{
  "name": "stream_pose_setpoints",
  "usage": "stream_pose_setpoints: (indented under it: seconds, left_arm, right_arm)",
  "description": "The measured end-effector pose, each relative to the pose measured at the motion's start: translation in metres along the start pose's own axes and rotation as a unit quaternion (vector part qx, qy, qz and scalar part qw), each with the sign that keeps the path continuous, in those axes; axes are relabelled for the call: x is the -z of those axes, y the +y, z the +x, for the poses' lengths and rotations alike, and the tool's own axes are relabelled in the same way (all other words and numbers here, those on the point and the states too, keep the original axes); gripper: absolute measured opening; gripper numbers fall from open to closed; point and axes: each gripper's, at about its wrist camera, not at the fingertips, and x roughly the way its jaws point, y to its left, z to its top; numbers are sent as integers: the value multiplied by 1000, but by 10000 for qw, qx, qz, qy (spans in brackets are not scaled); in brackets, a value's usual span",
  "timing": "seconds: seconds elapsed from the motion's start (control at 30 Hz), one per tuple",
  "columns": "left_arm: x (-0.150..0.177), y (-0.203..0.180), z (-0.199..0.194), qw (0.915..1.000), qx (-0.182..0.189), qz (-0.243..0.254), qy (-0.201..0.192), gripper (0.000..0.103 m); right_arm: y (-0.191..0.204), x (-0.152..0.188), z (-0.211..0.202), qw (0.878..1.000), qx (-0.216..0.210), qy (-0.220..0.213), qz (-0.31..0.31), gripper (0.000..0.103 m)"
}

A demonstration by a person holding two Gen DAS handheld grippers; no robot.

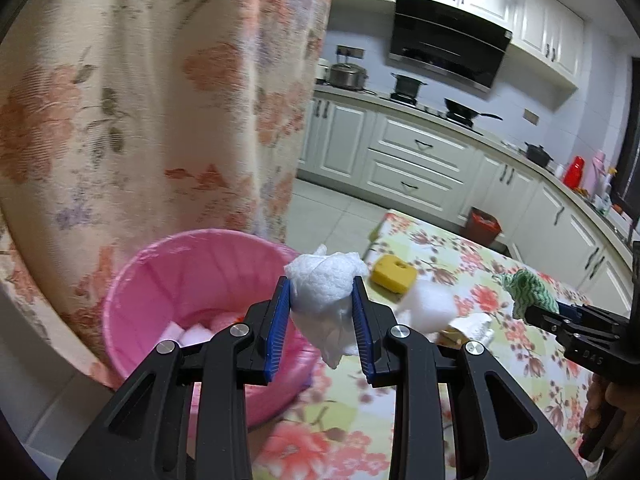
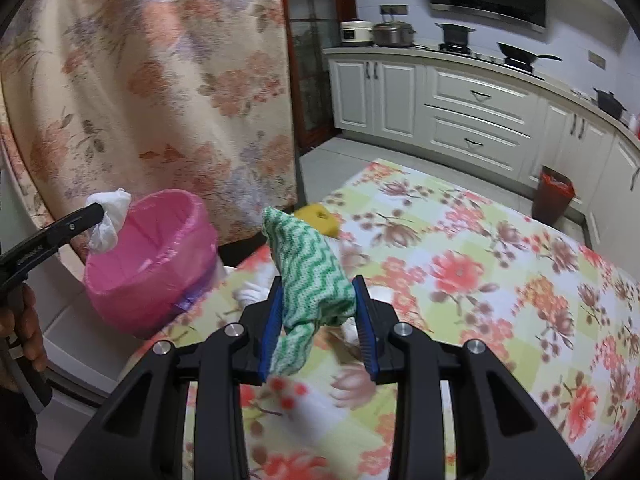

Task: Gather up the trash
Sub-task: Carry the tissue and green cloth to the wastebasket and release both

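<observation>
My left gripper point(image 1: 322, 284) is shut on a crumpled white tissue wad point(image 1: 326, 284), held in the air just right of the pink-lined trash bin point(image 1: 132, 292). Several white and pink scraps lie in the bin's bottom. From the right wrist view the same tissue point(image 2: 108, 216) hangs at the bin's near-left rim point(image 2: 192, 208). My right gripper point(image 2: 318, 280) is shut on a green and white zigzag cloth point(image 2: 312, 276), raised above the floral tablecloth point(image 2: 500, 264). In the left wrist view that cloth point(image 1: 528, 288) shows at the far right.
A yellow sponge block point(image 1: 394, 274) and loose white tissues point(image 1: 430, 304) lie on the table beyond the bin. A floral curtain point(image 1: 140, 120) hangs behind the bin. Kitchen cabinets, a stove with pots and a small red bin point(image 1: 484, 226) stand across the floor.
</observation>
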Motion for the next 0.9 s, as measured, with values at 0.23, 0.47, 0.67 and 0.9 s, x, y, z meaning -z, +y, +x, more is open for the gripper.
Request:
stream_pose_setpoints:
  seconds: [0.23,0.47,0.67,0.9]
  left_arm:
    - [-3,28,-8,9995,-257,-168,-102,28]
    - [-9,54,-14,9982,-497,-287,-189,28]
    - [-13,66,-16,9968,-689,-328,-245,28]
    - [-20,78,-15,9954,-822,-392,-301,28]
  right_arm:
    - [37,-21,9,9992,-303,-51,-259,33]
    - [68,-39,22,9975,-523,-69,-464,33]
    - [95,-52,36,9951,-748,-22,-648,33]
    - [124,-65,54,9914,-963,45,-880,35]
